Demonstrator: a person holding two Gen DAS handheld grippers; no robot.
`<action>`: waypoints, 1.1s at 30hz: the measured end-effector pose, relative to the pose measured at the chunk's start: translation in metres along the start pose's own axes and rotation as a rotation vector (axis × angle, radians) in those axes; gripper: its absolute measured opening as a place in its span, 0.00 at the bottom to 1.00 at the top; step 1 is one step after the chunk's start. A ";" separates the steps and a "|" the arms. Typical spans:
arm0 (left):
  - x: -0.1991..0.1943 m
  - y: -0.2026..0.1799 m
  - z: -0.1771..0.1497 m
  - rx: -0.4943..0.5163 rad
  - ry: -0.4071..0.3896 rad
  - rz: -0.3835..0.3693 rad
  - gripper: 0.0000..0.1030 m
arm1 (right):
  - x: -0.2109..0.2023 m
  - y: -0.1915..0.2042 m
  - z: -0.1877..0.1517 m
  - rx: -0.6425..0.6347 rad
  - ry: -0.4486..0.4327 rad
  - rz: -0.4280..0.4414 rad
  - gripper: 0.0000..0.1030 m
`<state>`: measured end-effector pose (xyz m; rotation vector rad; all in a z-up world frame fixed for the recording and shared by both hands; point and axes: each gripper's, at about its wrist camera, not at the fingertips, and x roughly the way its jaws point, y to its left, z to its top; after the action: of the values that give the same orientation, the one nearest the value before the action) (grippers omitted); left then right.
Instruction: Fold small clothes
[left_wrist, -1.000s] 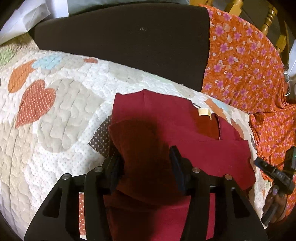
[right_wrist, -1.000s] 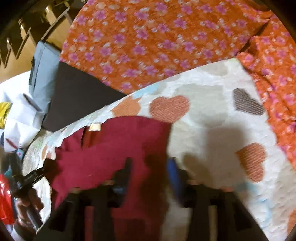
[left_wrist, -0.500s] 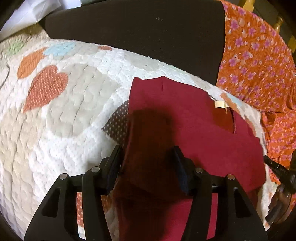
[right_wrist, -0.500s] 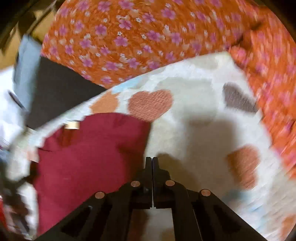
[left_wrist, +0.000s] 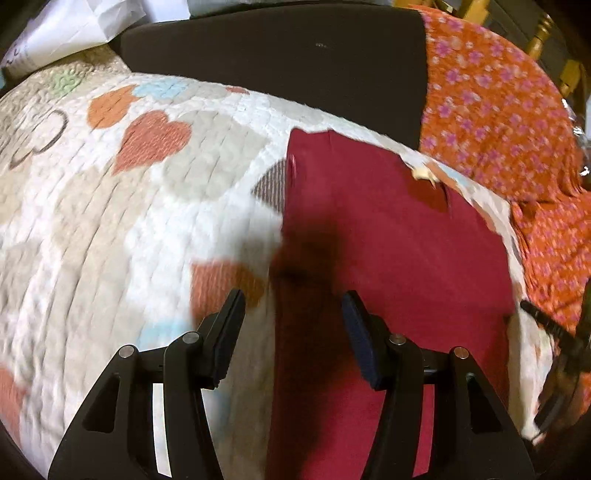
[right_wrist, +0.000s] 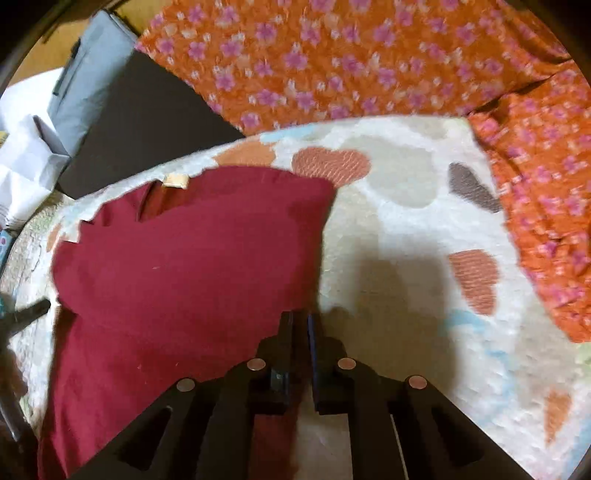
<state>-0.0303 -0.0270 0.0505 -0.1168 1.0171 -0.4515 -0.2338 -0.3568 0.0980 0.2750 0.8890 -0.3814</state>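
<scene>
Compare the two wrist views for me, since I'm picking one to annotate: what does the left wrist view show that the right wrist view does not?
Left wrist only: the open left tongs straddling the left edge of the dark red cotton garment, and yellow wooden posts at the top right.

Right wrist only: the shut right tongs at the garment's right edge, and a grey-blue folded item at the upper left.

Both: the garment with its beige neck label, the white quilted blanket with heart patches, the orange floral fabric and a dark flat panel.

Heart-patterned quilt (left_wrist: 110, 229) under dark red garment (left_wrist: 399, 251), orange floral cloth (right_wrist: 351, 59)
</scene>
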 end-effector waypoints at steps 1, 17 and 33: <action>-0.007 0.001 -0.009 -0.005 0.009 -0.009 0.53 | -0.010 -0.003 -0.002 0.019 -0.003 0.032 0.07; -0.066 -0.014 -0.131 -0.059 0.209 -0.146 0.66 | -0.077 0.025 -0.159 0.043 0.254 0.304 0.41; -0.063 -0.024 -0.181 0.007 0.210 -0.059 0.66 | -0.084 0.019 -0.186 0.027 0.224 0.239 0.37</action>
<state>-0.2183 -0.0021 0.0122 -0.0952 1.2204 -0.5289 -0.4032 -0.2499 0.0539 0.4512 1.0581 -0.1417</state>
